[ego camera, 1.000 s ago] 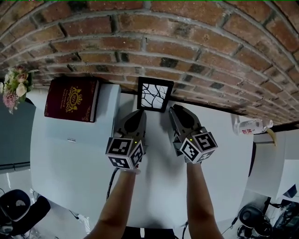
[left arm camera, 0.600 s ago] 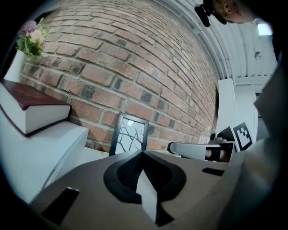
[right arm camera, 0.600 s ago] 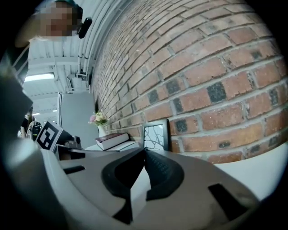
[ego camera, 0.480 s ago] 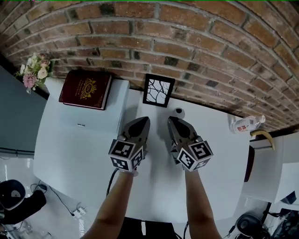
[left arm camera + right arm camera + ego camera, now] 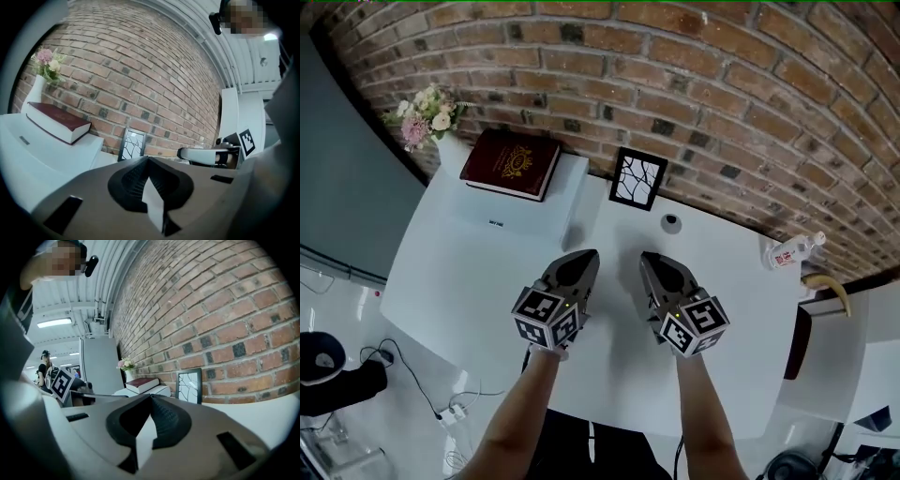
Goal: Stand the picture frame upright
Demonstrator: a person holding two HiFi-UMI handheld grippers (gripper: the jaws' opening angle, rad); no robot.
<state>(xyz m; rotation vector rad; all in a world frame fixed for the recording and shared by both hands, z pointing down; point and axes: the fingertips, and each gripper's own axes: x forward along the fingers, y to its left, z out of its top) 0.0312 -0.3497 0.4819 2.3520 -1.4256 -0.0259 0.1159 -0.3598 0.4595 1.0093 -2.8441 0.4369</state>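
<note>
The black picture frame [image 5: 638,178] with a branch pattern stands upright against the brick wall at the back of the white table [image 5: 459,281]. It also shows in the left gripper view [image 5: 133,144] and the right gripper view [image 5: 190,385]. My left gripper [image 5: 586,255] and right gripper [image 5: 649,258] hover side by side over the table's middle, well short of the frame and pointing at it. Each has its jaws shut with nothing between them, as its own view shows for the left gripper [image 5: 149,159] and the right gripper [image 5: 151,396].
A dark red book [image 5: 512,163] lies on a white box [image 5: 502,216] left of the frame, with a vase of flowers [image 5: 427,108] beyond it. A small round dark object [image 5: 671,222] sits right of the frame. A bottle [image 5: 789,251] lies at the table's right end.
Both grippers have drawn back from the frame toward the table's near side. The frame stays upright against the wall.
</note>
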